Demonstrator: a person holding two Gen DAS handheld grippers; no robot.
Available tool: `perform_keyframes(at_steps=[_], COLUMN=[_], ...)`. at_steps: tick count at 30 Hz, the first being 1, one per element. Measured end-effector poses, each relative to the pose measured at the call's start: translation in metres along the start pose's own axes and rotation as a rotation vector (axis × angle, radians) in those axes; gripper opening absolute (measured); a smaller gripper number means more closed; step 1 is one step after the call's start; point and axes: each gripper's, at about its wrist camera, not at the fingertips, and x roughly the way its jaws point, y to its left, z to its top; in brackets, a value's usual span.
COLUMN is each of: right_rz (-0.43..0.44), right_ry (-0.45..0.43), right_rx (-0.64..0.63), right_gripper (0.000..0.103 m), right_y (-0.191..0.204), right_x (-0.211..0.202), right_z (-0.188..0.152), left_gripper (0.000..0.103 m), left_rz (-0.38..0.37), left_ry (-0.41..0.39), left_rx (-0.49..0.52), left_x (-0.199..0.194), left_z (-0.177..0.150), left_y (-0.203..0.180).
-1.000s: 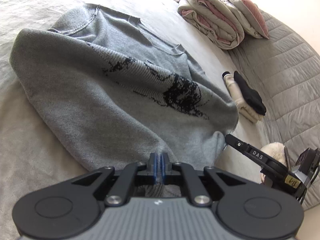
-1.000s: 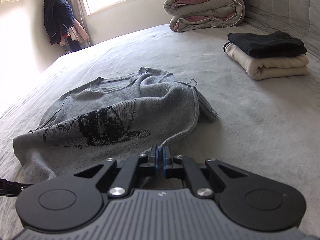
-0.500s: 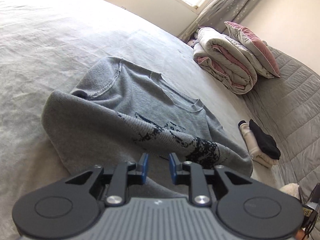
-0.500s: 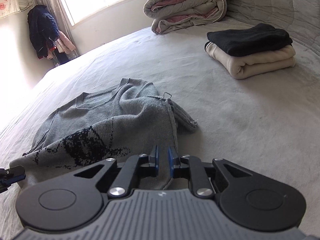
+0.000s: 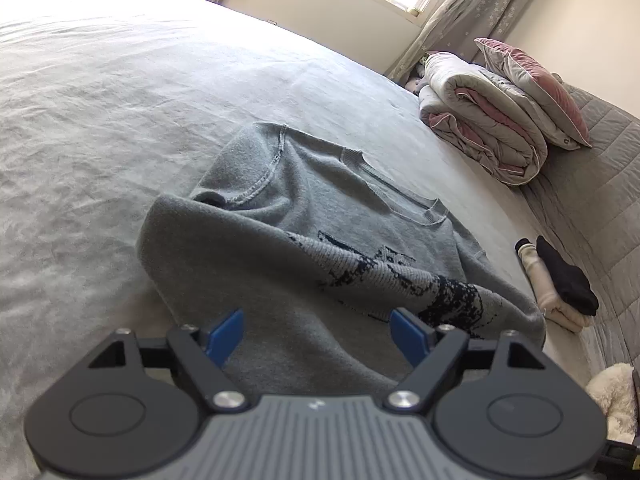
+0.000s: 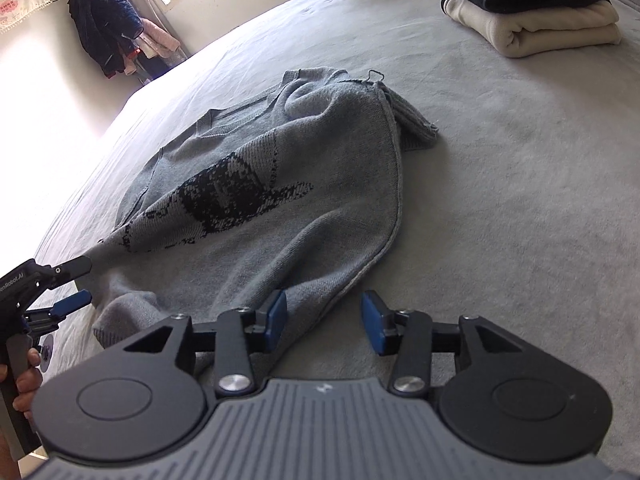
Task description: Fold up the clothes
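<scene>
- The left gripper [image 5: 318, 334] is opening wide. Its blue pads [image 5: 226, 334] hang over the grey sweater [image 5: 280, 248] and do not pinch it.
- The right gripper [image 6: 323, 322] is opening too. The sweater's edge lies between its pads, but they do not press on it.
- The sweater lies on the bed [image 6: 500, 180], partly folded over itself.
- A black and a cream folded cloth [image 6: 532, 12] sit well apart from it.
- A rolled quilt [image 5: 480, 128] and a pillow [image 5: 532, 88] sit farther away.
</scene>
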Motion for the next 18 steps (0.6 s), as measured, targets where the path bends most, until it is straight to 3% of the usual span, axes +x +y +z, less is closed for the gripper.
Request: perform_keyframes(at_steps=[8, 9, 10, 11, 12, 18], right_rz=[0.100, 0.097, 0.098, 0.100, 0.101, 0.049], right_ry=[0.075, 0.074, 0.080, 0.086, 0.092, -0.015], right_rx=[-0.044, -0.067, -0.071, -0.075, -0.078, -0.087], right_gripper=[0.047, 0.045, 0.032, 0.011, 0.007, 0.005], right_y=[0.029, 0.034, 0.034, 0.034, 0.035, 0.021], right_x=[0.008, 0.009, 0.010, 0.011, 0.012, -0.013], right_z=[-0.028, -0.030, -0.031, -0.032, -0.032, -0.027], left_gripper=[0.083, 0.083, 0.083, 0.083, 0.083, 0.083], left_rz=[0.060, 0.064, 0.069, 0.074, 0.079, 0.097], left_ry=[-0.024, -0.028, -0.031, -0.035, -0.038, -0.052], left_rx=[-0.066, -0.074, -0.081, -0.088, -0.094, -0.139], left_x=[-0.006, -0.007, -0.008, -0.009, -0.011, -0.020], left_z=[0.001, 0.000, 0.000, 0.000, 0.000, 0.003], left_y=[0.014, 0.016, 0.018, 0.020, 0.022, 0.039])
